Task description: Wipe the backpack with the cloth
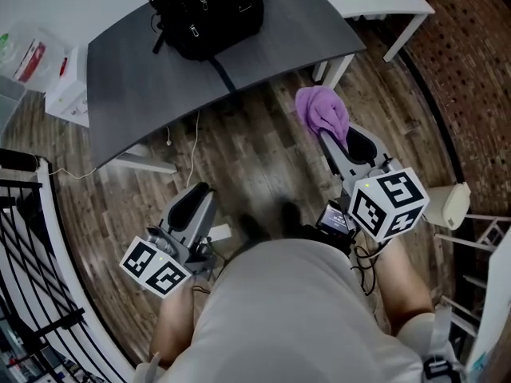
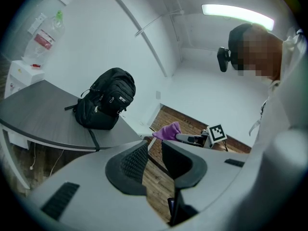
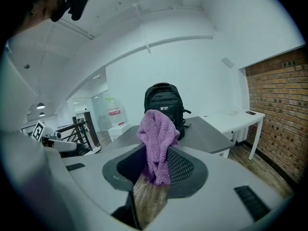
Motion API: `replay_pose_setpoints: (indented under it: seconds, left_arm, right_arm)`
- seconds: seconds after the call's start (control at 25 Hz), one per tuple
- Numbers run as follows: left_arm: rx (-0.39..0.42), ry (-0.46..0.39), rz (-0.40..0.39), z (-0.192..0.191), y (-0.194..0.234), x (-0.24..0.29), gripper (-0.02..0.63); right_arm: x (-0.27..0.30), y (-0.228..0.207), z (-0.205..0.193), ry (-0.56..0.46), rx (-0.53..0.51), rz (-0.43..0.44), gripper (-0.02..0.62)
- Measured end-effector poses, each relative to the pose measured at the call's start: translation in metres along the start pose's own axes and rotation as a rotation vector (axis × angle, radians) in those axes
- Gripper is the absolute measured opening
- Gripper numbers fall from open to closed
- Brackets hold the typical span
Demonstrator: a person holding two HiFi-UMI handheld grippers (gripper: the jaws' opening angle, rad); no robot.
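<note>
Holding the purple cloth (image 3: pixel 156 138) pinched between its fingers, the right gripper (image 3: pixel 154 166) hangs over the wooden floor (image 1: pixel 239 158), well short of the black backpack (image 1: pixel 206 10), which stands near the far edge of the grey counter (image 1: pixel 136 86). Most of the cloth bunches up above the fingertips and only a fold seems caught, so my worry is that dragging it across the bag's rough fabric pulls it free or rolls it into a wad that wipes little. The left gripper (image 2: pixel 154 150) is low beside the person's body, its fingers a narrow gap apart with nothing between them, so nothing braces the bag; a firm push from the cloth could likely tip it or slide it back across the smooth counter. Zipper pulls on the bag's front and a strap (image 1: pixel 225 74) trailing toward the near counter edge could snag the cloth or a finger. A white cable (image 1: pixel 194 138) hanging below that edge is a possible catch on the approach
</note>
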State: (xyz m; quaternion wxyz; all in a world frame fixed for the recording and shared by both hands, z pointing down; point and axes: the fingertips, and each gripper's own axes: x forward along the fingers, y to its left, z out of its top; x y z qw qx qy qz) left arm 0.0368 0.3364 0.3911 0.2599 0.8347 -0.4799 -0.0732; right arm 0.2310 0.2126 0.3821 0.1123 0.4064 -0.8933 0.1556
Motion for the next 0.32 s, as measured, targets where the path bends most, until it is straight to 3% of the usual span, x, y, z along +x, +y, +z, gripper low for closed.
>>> replay_pose_setpoints:
  seconds: [0.32]
  left_arm:
    - [0.000,0.007,-0.019,0.0000,-0.0069,0.0048,0.094]
  right_arm:
    - [-0.0011,0.0080,-0.0010,0.008,-0.027,0.011,0.127]
